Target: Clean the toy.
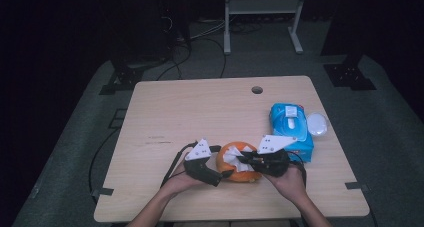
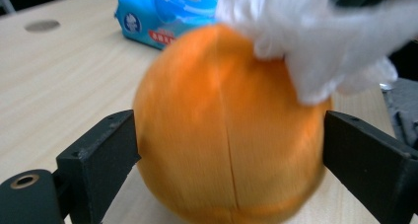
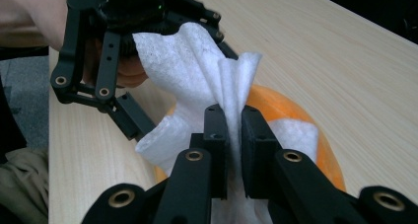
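Note:
An orange round thing (image 1: 244, 176) stands near the table's front edge, blurred in the left gripper view (image 2: 222, 135). My left gripper (image 2: 227, 150) has a jaw on each side of it, right at its flanks, while it looks smeared against the sharp jaws, so I read the jaws as open. My right gripper (image 3: 235, 130) is shut on a crumpled white tissue (image 3: 197, 66) that lies over the top of the orange thing (image 3: 305, 115). From above, the left gripper (image 1: 225, 176) and the right gripper (image 1: 246, 160) meet over it, with the tissue (image 1: 234, 156) between them.
A blue pack of wipes (image 1: 290, 127) lies to the right of the orange thing, with a white lid-like disc (image 1: 317, 123) beside it. A cable hole (image 1: 257, 90) is in the wooden table (image 1: 180, 112) near its far edge. Cables trail off the front left.

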{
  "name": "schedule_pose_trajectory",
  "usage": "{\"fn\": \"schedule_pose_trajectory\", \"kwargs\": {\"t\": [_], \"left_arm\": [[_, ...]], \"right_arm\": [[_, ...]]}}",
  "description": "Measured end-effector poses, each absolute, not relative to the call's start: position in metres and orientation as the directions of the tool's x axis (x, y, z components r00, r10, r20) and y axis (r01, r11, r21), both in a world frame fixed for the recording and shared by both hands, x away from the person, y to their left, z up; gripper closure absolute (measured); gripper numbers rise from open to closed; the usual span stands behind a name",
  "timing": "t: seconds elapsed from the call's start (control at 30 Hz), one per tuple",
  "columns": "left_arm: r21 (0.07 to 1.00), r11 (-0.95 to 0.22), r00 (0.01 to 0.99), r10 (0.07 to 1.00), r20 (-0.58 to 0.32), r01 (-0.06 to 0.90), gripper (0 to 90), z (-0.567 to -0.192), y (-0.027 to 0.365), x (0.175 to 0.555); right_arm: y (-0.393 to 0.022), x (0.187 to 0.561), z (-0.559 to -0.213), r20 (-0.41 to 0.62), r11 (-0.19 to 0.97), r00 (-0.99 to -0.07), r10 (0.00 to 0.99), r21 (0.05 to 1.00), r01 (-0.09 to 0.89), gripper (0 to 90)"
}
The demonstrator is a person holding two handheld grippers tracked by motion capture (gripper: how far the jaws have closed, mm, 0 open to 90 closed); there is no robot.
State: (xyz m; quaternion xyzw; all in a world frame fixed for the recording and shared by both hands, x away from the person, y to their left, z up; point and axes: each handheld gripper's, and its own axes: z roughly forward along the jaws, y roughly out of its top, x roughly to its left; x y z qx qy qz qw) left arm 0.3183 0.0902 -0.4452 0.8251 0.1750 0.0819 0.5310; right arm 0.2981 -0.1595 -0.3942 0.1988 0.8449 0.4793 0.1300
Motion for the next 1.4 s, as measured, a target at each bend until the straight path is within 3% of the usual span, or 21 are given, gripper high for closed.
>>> {"fn": "schedule_pose_trajectory", "kwargs": {"t": [0.07, 0.23, 0.4, 0.63, 0.73, 0.93, 1.07, 1.17, 1.3, 1.4], "left_arm": [[0.904, -0.389, 0.922, 0.388, -0.013, 0.177, 22.7, -0.443, 0.088, 0.315], [0.908, -0.399, 0.925, 0.379, 0.037, 0.127, 29.4, -0.435, 0.083, 0.310], [0.901, -0.421, 0.927, 0.368, 0.068, 0.101, 29.8, -0.437, 0.082, 0.307], [0.888, -0.457, 0.934, 0.335, 0.123, 0.047, 30.0, -0.439, 0.082, 0.304], [0.889, -0.453, 0.934, 0.338, 0.112, 0.058, 29.3, -0.440, 0.083, 0.305], [0.888, -0.458, 0.935, 0.334, 0.121, 0.049, 29.1, -0.438, 0.080, 0.304], [0.881, -0.473, 0.932, 0.330, 0.147, 0.028, 28.9, -0.438, 0.079, 0.301], [0.891, -0.452, 0.933, 0.339, 0.123, 0.047, 25.7, -0.439, 0.080, 0.303], [0.907, -0.407, 0.926, 0.374, 0.054, 0.111, 11.2, -0.440, 0.080, 0.308], [0.912, -0.382, 0.931, 0.365, -0.002, 0.152, 17.1, -0.442, 0.082, 0.311]], "right_arm": [[-0.161, 0.299, -0.394, -0.031, 0.464, -0.885, 0.465, 0.859, 0.214, 81.9], [-0.152, 0.290, -0.391, -0.039, 0.463, -0.891, 0.452, 0.864, 0.197, 82.0], [-0.133, 0.283, -0.394, -0.085, 0.519, -0.907, 0.413, 0.840, 0.157, 82.1], [-0.168, 0.298, -0.385, -0.115, 0.492, -0.835, 0.538, 0.847, 0.201, 82.0], [-0.188, 0.306, -0.395, -0.055, 0.465, -0.825, 0.563, 0.846, 0.260, 82.0], [-0.168, 0.293, -0.391, -0.059, 0.473, -0.865, 0.498, 0.855, 0.214, 81.9], [-0.146, 0.284, -0.389, -0.114, 0.524, -0.886, 0.450, 0.837, 0.159, 81.8], [-0.151, 0.289, -0.388, -0.098, 0.509, -0.881, 0.463, 0.843, 0.174, 81.9], [-0.166, 0.298, -0.391, -0.048, 0.466, -0.869, 0.492, 0.858, 0.217, 81.9], [-0.169, 0.298, -0.391, -0.037, 0.457, -0.865, 0.501, 0.860, 0.227, 81.9]]}}
